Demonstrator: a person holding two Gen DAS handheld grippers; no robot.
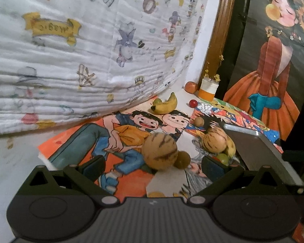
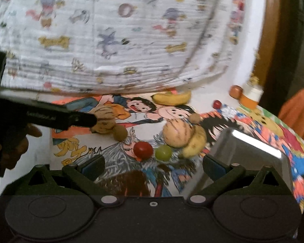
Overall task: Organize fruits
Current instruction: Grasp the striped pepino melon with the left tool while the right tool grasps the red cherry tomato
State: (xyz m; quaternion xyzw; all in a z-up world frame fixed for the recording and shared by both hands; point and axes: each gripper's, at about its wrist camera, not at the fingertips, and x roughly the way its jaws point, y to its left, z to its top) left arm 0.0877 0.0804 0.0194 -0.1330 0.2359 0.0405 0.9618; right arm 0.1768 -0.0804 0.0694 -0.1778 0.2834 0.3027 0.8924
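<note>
The left claw (image 1: 153,167) is held spread and empty, lined up on a striped melon (image 1: 159,151) with a small brown fruit (image 1: 182,159) touching it, seemingly for a grasp. The right claw (image 2: 153,167) is likewise spread and empty, aimed at a red fruit (image 2: 143,150) and green fruit (image 2: 163,152) beside a second melon (image 2: 177,132) and banana (image 2: 194,143). A metal tray (image 2: 251,141) is propped just right, probably the destination. More fruit is scattered across the table (image 1: 184,99).

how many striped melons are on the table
2. One striped melon sits left on the cartoon poster, by the left gripper's fingers; the other is right, touching a banana. Others may be hidden.
</note>
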